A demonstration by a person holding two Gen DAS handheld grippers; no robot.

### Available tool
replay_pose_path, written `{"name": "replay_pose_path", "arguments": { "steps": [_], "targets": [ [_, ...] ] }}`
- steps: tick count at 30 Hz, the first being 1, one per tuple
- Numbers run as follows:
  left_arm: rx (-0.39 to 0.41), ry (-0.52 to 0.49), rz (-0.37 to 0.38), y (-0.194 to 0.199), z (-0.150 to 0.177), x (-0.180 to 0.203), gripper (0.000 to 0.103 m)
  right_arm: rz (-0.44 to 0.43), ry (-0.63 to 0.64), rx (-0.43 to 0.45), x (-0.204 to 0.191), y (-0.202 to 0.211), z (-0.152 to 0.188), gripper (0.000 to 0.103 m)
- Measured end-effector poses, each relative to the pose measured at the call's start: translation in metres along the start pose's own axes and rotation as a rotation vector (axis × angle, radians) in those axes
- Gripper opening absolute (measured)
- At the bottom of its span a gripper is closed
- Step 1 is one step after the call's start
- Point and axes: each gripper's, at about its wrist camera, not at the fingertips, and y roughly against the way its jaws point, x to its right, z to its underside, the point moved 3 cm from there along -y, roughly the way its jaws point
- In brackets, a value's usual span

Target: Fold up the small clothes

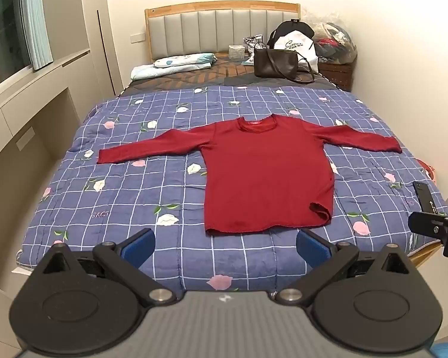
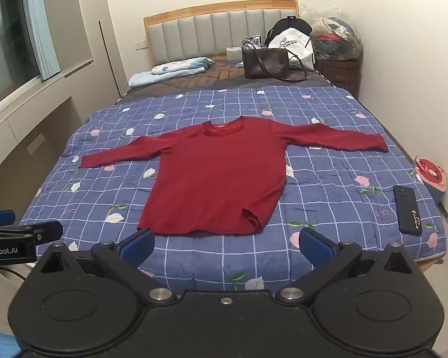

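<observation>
A dark red long-sleeved sweater (image 1: pixel 262 173) (image 2: pixel 218 176) lies flat on the blue checked quilt (image 1: pixel 152 185) (image 2: pixel 328 173), neck toward the headboard and both sleeves spread out sideways. Its hem corner on the right is curled up. My left gripper (image 1: pixel 225 246) hovers open just short of the hem, nothing between its blue pads (image 1: pixel 139 246). My right gripper (image 2: pixel 225 244) is likewise open and empty, a little before the hem. Each gripper shows at the edge of the other's view.
A black phone (image 2: pixel 407 210) lies on the quilt at the right edge. A brown handbag (image 1: pixel 276 62), a white bag, a backpack and folded bedding (image 1: pixel 176 64) sit near the headboard. A built-in desk and window line the left wall.
</observation>
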Motion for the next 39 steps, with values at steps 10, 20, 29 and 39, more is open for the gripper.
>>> {"name": "replay_pose_path", "arguments": {
  "steps": [10,20,29,39],
  "targets": [
    [-0.005,0.002,0.008,0.0047,-0.0064,-0.0004,0.103,-0.002,-0.001,-0.007,0.0012,-0.0013,0.0036,0.103],
    [0.012,-0.011,0.012,0.0069,-0.0010,-0.0009,0.103,0.003,0.002,-0.004,-0.0002,-0.0001,0.0021,0.103],
    [0.009,-0.016,0.007,0.0042,0.0010,0.0000,0.103,0.001,0.006,-0.004,-0.0011,0.0055,0.0035,0.103],
    [0.010,-0.015,0.008,0.0034,0.0016,-0.0009,0.103,0.003,0.010,-0.005,-0.0033,0.0014,0.0036,0.103]
  ]
}}
